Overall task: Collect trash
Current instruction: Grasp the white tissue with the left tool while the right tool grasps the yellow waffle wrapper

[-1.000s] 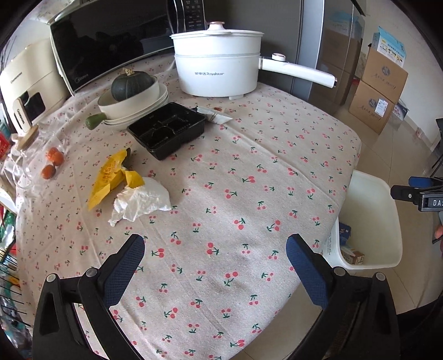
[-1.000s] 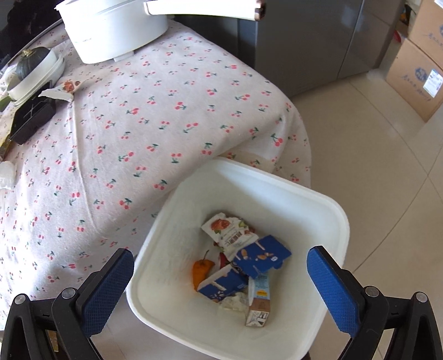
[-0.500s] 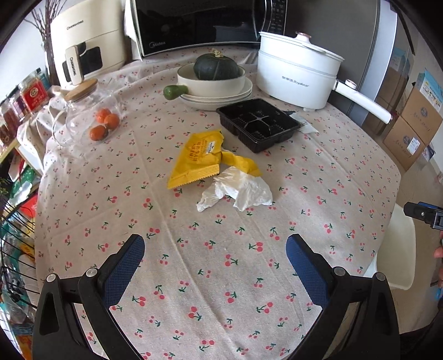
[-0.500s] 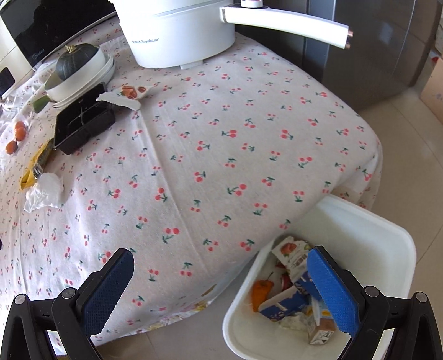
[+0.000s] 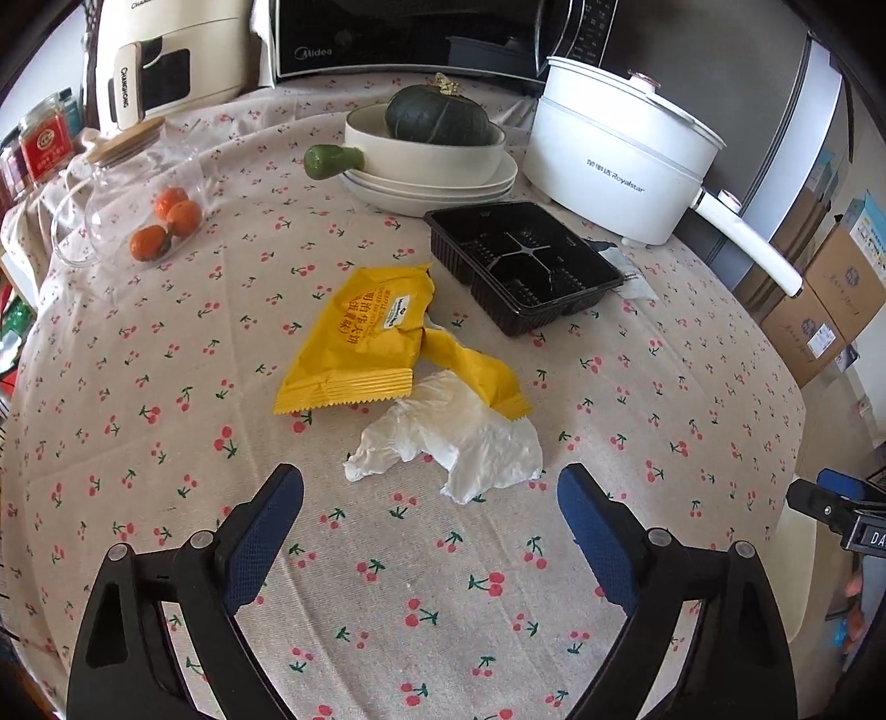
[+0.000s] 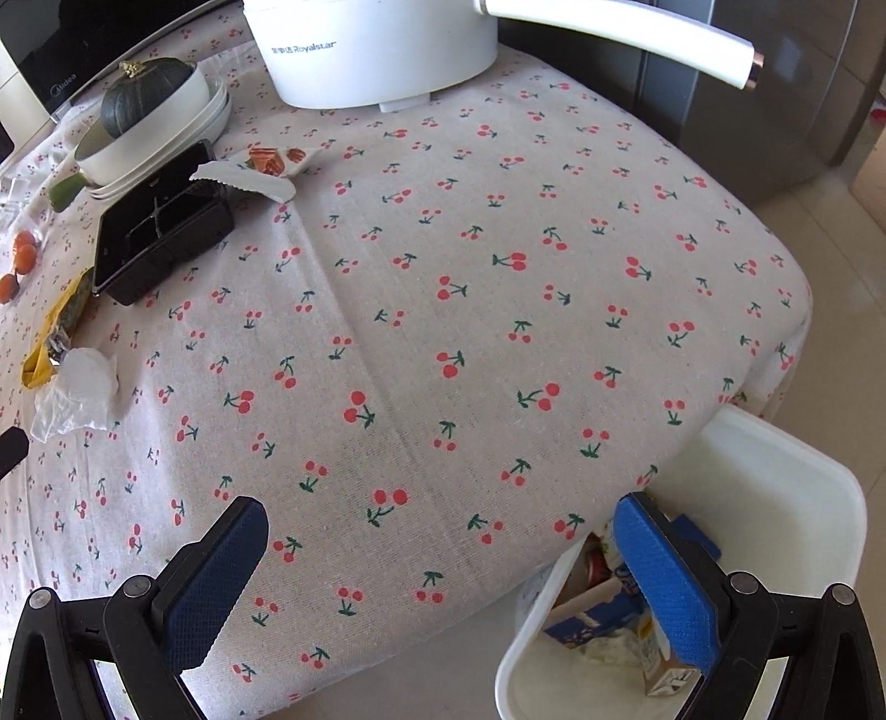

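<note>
We angle both grippers downward: left gripper (image 5: 431, 515) jaws closing, nothing between them; right gripper (image 6: 443, 548) jaws spread wide, empty.

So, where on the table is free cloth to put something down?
The widest bare cloth lies between the white electric pot, the black tray and the bin at the table's edge. A smaller patch sits just before the crumpled tissue. Around the yellow wrapper, bowl and jar it is crowded.
</note>
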A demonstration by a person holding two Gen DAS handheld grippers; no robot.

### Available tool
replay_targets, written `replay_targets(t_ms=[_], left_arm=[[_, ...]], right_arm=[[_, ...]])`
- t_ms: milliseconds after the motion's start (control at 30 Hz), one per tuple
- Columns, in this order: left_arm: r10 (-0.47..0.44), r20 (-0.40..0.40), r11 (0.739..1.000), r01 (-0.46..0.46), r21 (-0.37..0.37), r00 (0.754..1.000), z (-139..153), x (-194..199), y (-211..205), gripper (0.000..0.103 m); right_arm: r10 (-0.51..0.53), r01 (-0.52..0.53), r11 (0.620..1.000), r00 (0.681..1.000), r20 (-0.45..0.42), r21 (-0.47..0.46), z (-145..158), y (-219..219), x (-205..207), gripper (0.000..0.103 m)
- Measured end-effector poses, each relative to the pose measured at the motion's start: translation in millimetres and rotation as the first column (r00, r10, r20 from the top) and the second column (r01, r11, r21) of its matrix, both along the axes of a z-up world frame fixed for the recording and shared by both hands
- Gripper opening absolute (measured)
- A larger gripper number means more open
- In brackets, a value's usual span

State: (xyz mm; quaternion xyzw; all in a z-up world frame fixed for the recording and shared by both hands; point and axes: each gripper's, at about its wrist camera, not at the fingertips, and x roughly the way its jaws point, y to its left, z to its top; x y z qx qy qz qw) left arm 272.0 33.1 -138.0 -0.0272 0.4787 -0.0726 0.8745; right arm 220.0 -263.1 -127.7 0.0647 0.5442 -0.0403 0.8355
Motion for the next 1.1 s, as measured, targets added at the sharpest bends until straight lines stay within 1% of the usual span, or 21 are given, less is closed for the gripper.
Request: replay_targets(t_ms=[200, 267, 300, 367, 467, 533, 733, 900, 1000, 1100], left_arm=[[-0.032, 0.041, 0.999, 0.03, 0.027, 0.999, -12, 17, -22, 0.075], [-0.036, 0.044, 0.999, 0.035, 0.032, 0.998, -17, 22, -25, 0.063], [-0.039, 0.036, 0.999, 0.038, 0.034, 0.999, -20, 24, -26, 0.058], [-0.047, 0.014, 0.998, 0.047, 0.038, 0.999, -25, 27, -29, 0.037], [-0.064, 0.009, 0.997, 0.063, 0.039, 0.998, -26, 25, -30, 0.022], [-0.079, 0.007, 0.997, 0.079, 0.022, 0.997, -22, 22, -29, 0.017], [-0.123, -0.021, 0.992, 0.122, -0.044, 0.992, -3, 0, -19, 0.015], [-0.147, -0.042, 0.987, 0.144, -0.07, 0.988, 11, -24, -3, 0.015], [-0.14, -0.045, 0.986, 0.135, -0.095, 0.989, 21, -39, 13, 0.015], [-0.118, -0.043, 0.988, 0.113, -0.108, 0.992, 31, -49, 31, 0.015]], right_arm=[[0.017, -0.017, 0.998, 1.0, -0.007, -0.057, -4, -4, 4, 0.102], [0.019, -0.019, 0.997, 1.0, -0.01, -0.07, -5, -7, 4, 0.102], [0.019, -0.02, 0.997, 1.0, -0.012, -0.074, -5, -9, 4, 0.102], [0.02, -0.021, 0.996, 1.0, -0.017, -0.082, -7, -12, 4, 0.102], [0.019, -0.021, 0.995, 1.0, -0.023, -0.101, -8, -17, 2, 0.102], [0.015, -0.018, 0.994, 1.0, -0.025, -0.109, -8, -19, 1, 0.102], [0.031, -0.034, 0.993, 0.999, -0.021, -0.117, -6, -11, -1, 0.102], [0.075, -0.077, 0.991, 0.997, -0.016, -0.112, -3, 10, -5, 0.102], [0.101, -0.102, 0.992, 0.995, -0.009, -0.08, 0, 27, -7, 0.102], [0.117, -0.117, 0.993, 0.993, -0.007, -0.023, 2, 45, -5, 0.102]])
